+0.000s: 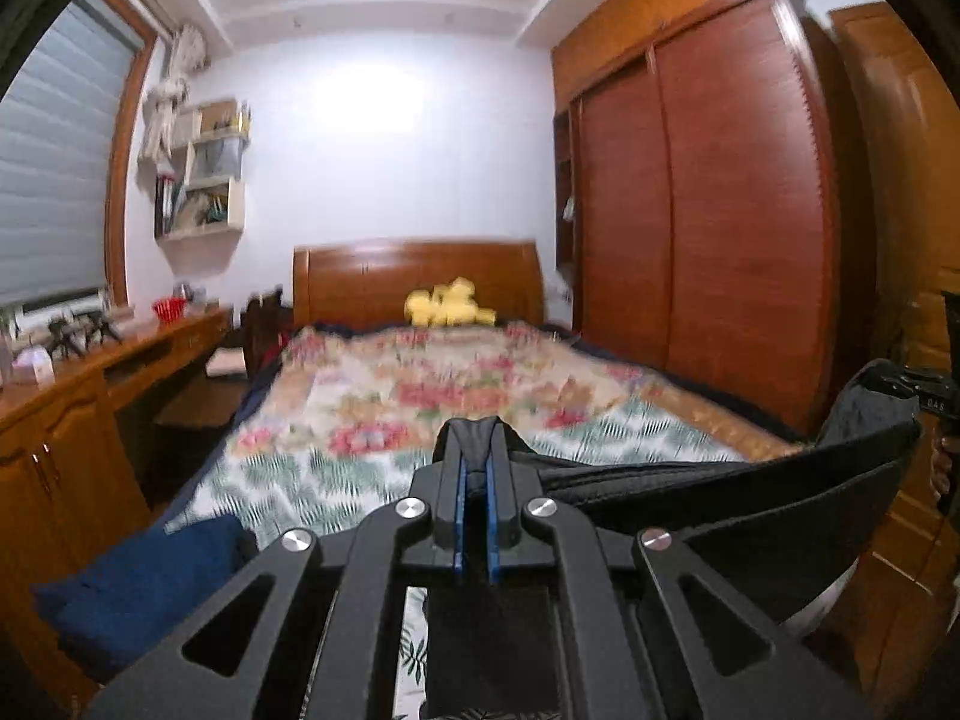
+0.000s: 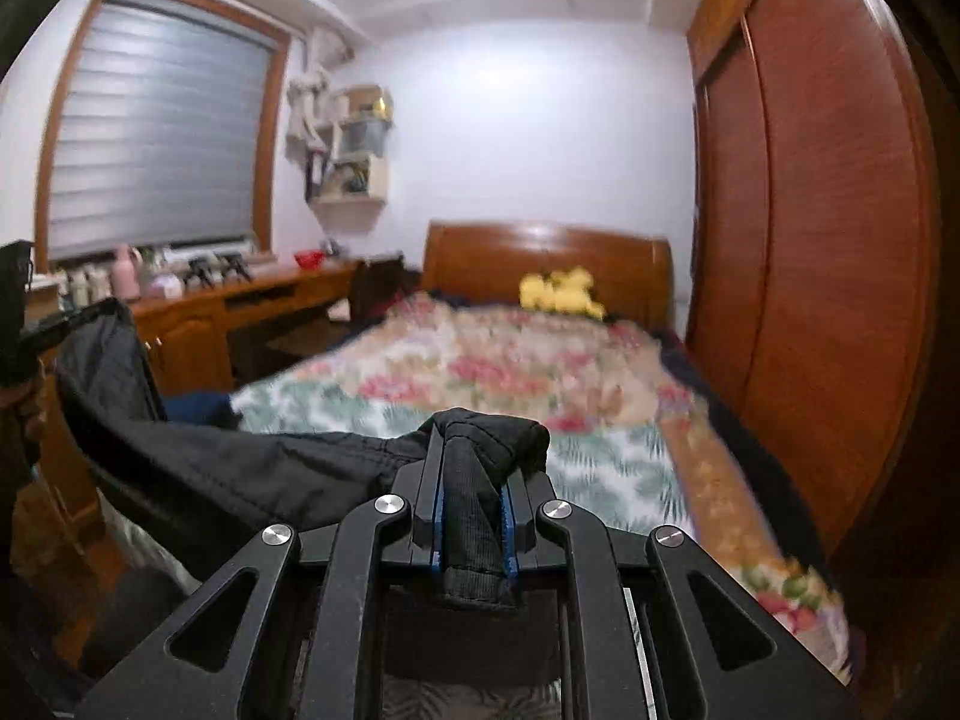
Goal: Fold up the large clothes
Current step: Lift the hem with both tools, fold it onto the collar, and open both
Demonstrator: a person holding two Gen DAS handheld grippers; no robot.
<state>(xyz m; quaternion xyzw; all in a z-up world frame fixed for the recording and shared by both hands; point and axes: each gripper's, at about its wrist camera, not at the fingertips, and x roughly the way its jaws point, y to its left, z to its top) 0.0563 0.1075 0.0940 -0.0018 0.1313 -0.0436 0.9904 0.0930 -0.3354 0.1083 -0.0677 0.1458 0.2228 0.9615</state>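
A large black garment hangs stretched in the air between my two grippers, above the near end of the bed. My left gripper is shut on one end of the garment's edge, with fabric pinched between the blue pads. My right gripper is shut on the other end, with a bunched black fold sticking out over its tips. The garment runs left from my right gripper toward the left gripper at the far left. The right gripper shows at the right edge of the left wrist view.
A bed with a floral cover fills the middle, with a yellow plush toy at the wooden headboard. A blue folded cloth lies at the bed's near left corner. A wooden desk stands left, a tall wardrobe right.
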